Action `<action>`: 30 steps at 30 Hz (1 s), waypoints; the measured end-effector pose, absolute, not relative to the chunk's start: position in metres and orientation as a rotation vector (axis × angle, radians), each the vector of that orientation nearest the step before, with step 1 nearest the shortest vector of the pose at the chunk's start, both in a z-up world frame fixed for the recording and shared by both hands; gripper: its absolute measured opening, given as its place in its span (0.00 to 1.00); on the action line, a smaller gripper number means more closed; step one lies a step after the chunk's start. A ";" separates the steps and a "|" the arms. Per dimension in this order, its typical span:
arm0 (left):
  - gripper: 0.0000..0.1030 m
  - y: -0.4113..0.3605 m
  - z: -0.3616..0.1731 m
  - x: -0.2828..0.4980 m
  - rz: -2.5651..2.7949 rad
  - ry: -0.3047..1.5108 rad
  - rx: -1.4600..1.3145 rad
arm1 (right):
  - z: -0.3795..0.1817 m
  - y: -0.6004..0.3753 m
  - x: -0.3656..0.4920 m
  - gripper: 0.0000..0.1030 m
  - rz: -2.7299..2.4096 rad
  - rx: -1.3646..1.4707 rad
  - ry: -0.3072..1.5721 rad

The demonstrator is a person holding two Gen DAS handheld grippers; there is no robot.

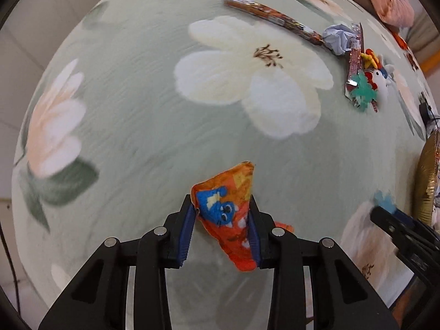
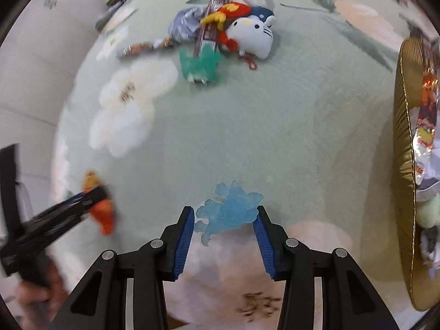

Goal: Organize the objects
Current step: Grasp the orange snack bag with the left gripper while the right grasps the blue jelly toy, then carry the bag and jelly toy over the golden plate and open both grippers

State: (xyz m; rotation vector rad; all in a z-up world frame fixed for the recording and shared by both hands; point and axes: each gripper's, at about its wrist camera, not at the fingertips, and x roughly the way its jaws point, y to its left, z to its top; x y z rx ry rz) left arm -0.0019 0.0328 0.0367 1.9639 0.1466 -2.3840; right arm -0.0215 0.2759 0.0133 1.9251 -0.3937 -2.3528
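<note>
My left gripper is shut on an orange snack packet with a blue cartoon figure, held above the floral green cloth. In the right wrist view that same gripper shows blurred at the left with the orange packet. My right gripper is shut on a translucent blue toy, its pads pressing both sides. In the left wrist view the right gripper is at the right edge with the blue toy.
A pile lies farther off: a white cat plush, a teal toy, a crumpled bluish wrapper, a long snack stick and a dark red packet. A gold-rimmed container with wrappers stands at the right. A hand holds the left gripper.
</note>
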 end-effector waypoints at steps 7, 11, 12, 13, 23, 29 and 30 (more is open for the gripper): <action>0.31 0.028 0.048 0.019 -2.392 0.169 1.948 | 0.001 0.292 -0.015 0.48 -2.262 1.909 -0.535; 0.31 0.024 0.058 0.025 -2.416 0.116 1.912 | 0.002 0.299 -0.009 0.57 -2.276 1.910 -0.609; 0.31 0.022 0.059 0.027 -2.417 0.125 1.915 | 0.003 0.296 -0.011 0.57 -2.298 1.909 -0.583; 0.31 0.022 0.059 0.027 -2.415 0.126 1.918 | 0.004 0.295 -0.013 0.57 -2.313 1.904 -0.574; 0.31 0.065 0.080 0.025 -2.485 0.095 1.879 | 0.027 0.272 -0.015 0.35 -2.389 1.798 -0.416; 0.31 0.114 0.119 0.014 -2.660 0.091 1.869 | 0.077 0.303 0.022 0.35 -2.431 1.709 -0.529; 0.31 0.130 0.130 0.011 -2.713 0.082 1.854 | 0.086 0.314 0.029 0.35 -2.445 1.702 -0.551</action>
